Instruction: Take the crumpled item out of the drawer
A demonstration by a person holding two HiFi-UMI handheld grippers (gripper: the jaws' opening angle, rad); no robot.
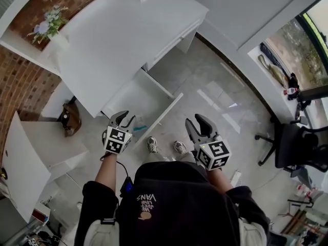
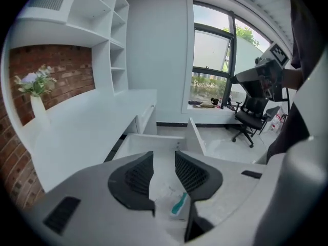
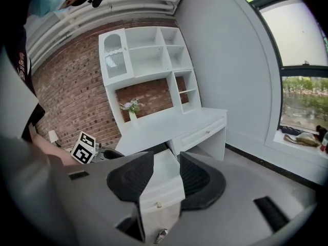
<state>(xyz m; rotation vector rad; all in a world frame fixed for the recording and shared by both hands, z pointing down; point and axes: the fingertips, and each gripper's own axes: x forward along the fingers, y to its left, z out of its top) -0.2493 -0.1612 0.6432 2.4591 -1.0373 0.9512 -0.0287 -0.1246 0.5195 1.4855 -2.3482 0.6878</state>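
The white desk's drawer (image 1: 163,114) stands pulled out in front of me. Inside it, near the front, lies the crumpled item (image 1: 139,127), a clear wrapper with a teal strip. My left gripper (image 1: 124,118) hovers over that end of the drawer. In the left gripper view its jaws (image 2: 163,158) stand apart with nothing between them, and the crumpled item (image 2: 178,203) shows on the drawer floor (image 2: 154,143) just below the right pad. My right gripper (image 1: 195,120) is held off to the right of the drawer, above the floor. It is open (image 3: 166,158) and empty, and looks at the drawer front (image 3: 159,191).
A vase of flowers (image 1: 48,24) stands at the desk's far left against the brick wall. A second white unit (image 1: 51,142) sits to my left with a brown object (image 1: 69,119) beside it. My shoes (image 1: 164,146) are just behind the drawer. An office chair (image 1: 294,147) stands at the right.
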